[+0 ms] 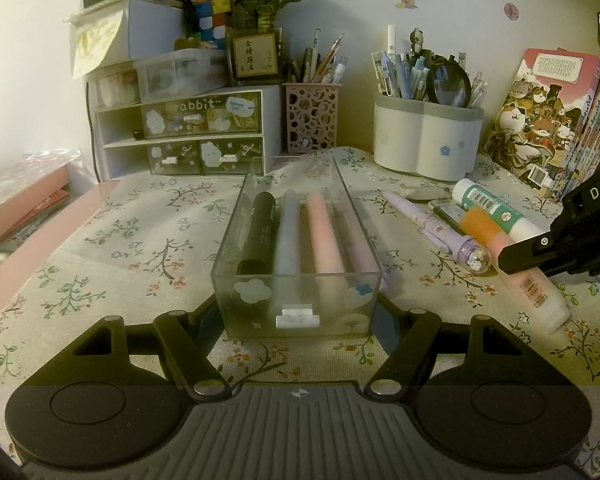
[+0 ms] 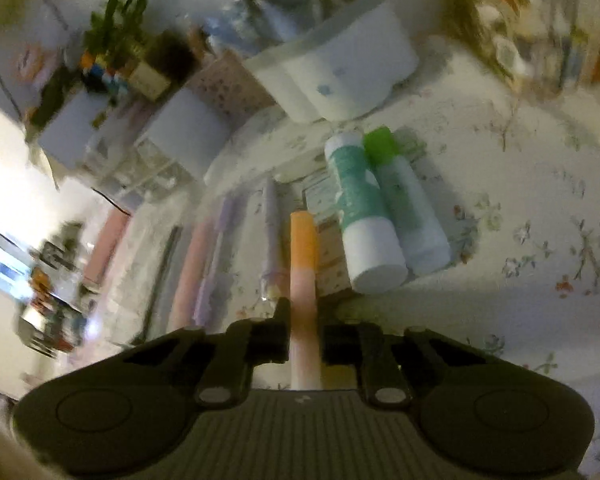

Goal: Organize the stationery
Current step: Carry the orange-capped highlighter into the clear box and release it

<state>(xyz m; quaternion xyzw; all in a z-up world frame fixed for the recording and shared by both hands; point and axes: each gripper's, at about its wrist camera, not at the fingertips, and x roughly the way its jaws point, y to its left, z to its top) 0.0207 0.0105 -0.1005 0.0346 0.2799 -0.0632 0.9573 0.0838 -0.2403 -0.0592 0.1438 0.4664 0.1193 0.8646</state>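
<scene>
Orange-capped pink marker sits clamped in right claw beside glue sticks.

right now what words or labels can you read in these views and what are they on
"rabbit" on the clear drawer front of the desk organizer.
"DAS" on the right gripper, cut off at the frame edge.
Chinese characters on the plant pot's label, too small to read.
Barcode and print on the glue stick, the book cover: too small.
Right wrist view: all blurred.

Four thick markers are counted in one clear rectangular plastic drawer; two white-and-green cylindrical glue sticks and two pen holders are shown.
</scene>
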